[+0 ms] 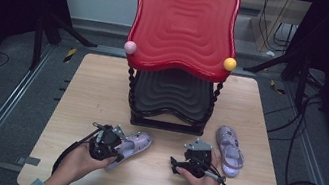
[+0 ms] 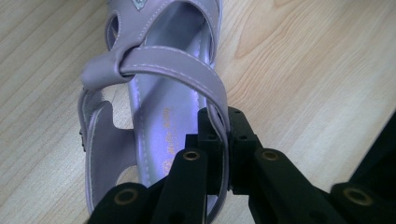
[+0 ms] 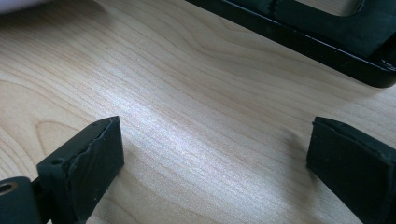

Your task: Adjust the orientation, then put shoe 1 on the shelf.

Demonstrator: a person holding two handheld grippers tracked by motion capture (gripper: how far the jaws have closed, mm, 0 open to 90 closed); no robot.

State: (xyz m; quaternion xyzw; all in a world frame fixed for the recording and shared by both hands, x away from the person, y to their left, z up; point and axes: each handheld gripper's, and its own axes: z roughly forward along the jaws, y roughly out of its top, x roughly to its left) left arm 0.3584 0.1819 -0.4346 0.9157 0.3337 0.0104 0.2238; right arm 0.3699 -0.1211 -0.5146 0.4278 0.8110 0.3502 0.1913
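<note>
The step in hand looks like the pick-up of the near-left sandal (image 1: 132, 148): the left gripper (image 1: 118, 148) has its fingers (image 2: 211, 144) closed on the lilac shoe's back strap, pinching the thin band between the two black pads, as the left gripper view shows. The sandal itself lies on the wooden table (image 1: 102, 87), at its near left part, toe pointing up and to the right toward the two-tier stand (image 1: 171, 99); its heel end is at the gripper and the insole runs away from the fingers, to their left in the left gripper view. The strap is the only part gripped; the sole sits outside the grip.

The next move, by my reading, is a lift and carry toward the stand, either the black lower tray (image 1: 172, 96) or the red upper tray (image 1: 184, 20). Since the hold is on a soft strap, the shoe will likely swing and hang toe-down, so a slow, steady rise would suit.

The right gripper (image 1: 185, 163) rests low over the table at near centre-right, fingers (image 3: 84, 163) standing wide apart with bare wood between them. The second sandal (image 1: 229, 151) lies just to its right, near the table's right side, apart from those fingers and not yet grasped
</note>
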